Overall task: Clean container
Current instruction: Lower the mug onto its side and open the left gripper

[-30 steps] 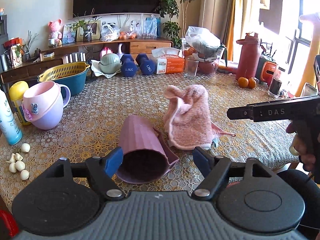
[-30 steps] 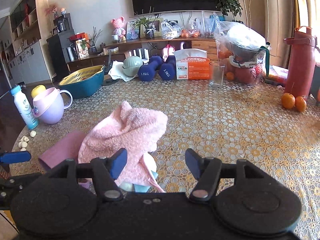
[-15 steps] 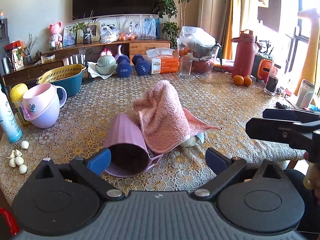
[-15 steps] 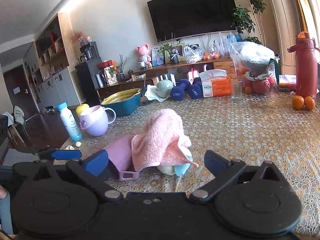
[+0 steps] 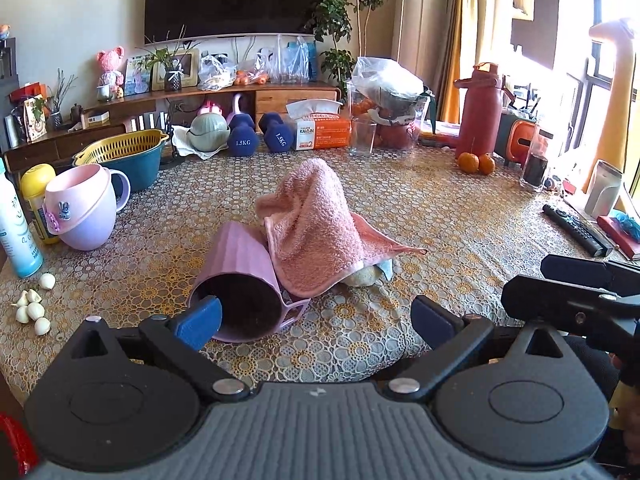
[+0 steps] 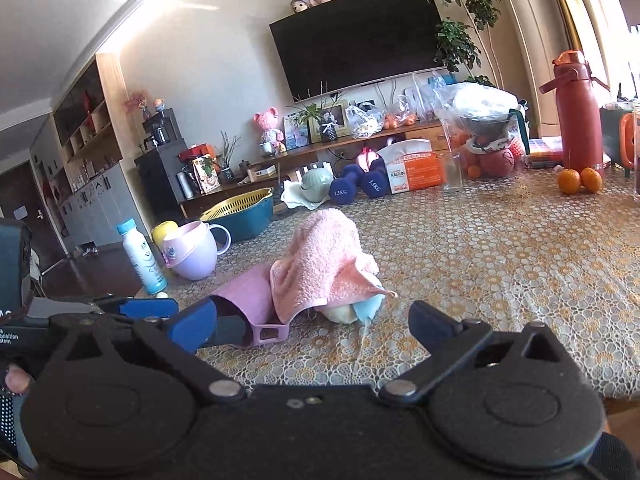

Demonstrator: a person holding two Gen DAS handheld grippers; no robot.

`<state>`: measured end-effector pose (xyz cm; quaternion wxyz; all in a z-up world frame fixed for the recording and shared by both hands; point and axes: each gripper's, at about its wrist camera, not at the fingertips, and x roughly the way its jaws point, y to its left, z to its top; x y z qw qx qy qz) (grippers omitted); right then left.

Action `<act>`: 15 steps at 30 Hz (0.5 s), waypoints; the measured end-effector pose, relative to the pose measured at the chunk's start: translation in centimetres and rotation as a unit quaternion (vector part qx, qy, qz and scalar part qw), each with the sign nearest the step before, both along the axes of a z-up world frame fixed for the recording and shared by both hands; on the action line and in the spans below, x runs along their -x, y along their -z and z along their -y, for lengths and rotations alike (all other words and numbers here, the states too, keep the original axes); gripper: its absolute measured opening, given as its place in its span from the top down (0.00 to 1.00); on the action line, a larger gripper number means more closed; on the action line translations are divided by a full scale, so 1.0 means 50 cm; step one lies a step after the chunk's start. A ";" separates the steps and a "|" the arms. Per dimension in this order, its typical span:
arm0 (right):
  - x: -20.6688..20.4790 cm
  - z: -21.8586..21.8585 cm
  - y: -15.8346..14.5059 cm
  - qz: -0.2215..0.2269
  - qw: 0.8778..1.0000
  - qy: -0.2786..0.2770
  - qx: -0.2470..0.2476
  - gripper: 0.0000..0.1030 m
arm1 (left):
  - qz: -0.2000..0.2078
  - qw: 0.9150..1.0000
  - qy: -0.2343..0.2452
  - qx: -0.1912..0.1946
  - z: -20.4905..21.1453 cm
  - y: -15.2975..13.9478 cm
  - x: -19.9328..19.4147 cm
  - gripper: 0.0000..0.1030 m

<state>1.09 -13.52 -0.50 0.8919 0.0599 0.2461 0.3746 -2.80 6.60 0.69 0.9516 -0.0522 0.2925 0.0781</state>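
Observation:
A mauve ribbed container [image 5: 240, 280] [image 6: 248, 300] lies on its side on the lace tablecloth, its dark mouth facing me. A pink towel [image 5: 316, 224] [image 6: 324, 264] is heaped against its right side, partly covering a pale blue-and-cream thing [image 6: 356, 310]. My left gripper [image 5: 316, 318] is open, held back near the table's front edge, its left pad just in front of the container's rim. My right gripper [image 6: 312, 322] is also open and empty, low at the table edge, facing the container and towel. The right gripper's body [image 5: 580, 292] shows at the right of the left wrist view.
A lilac mug [image 5: 86, 210], a yellow jar and a white bottle [image 5: 16, 232] stand at the left, with garlic cloves [image 5: 32, 308] nearby. A teal basin [image 5: 128, 156], dumbbells [image 5: 244, 140], a tissue box, a red flask [image 5: 480, 112], oranges and a remote [image 5: 576, 228] line the back and right.
Both grippers have drawn back from the container and towel and their jaws have spread wider. The towel, held up earlier, now lies slumped against the container.

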 end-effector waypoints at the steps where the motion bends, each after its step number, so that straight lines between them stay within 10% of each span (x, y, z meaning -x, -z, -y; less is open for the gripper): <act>1: 0.005 0.000 0.003 -0.001 1.000 0.003 0.000 0.01 | 0.001 1.000 0.000 -0.001 0.001 0.000 0.002 0.02; 15: 0.026 -0.011 0.007 0.000 1.000 0.011 0.016 0.01 | 0.007 1.000 -0.007 -0.012 0.007 -0.005 0.012 0.02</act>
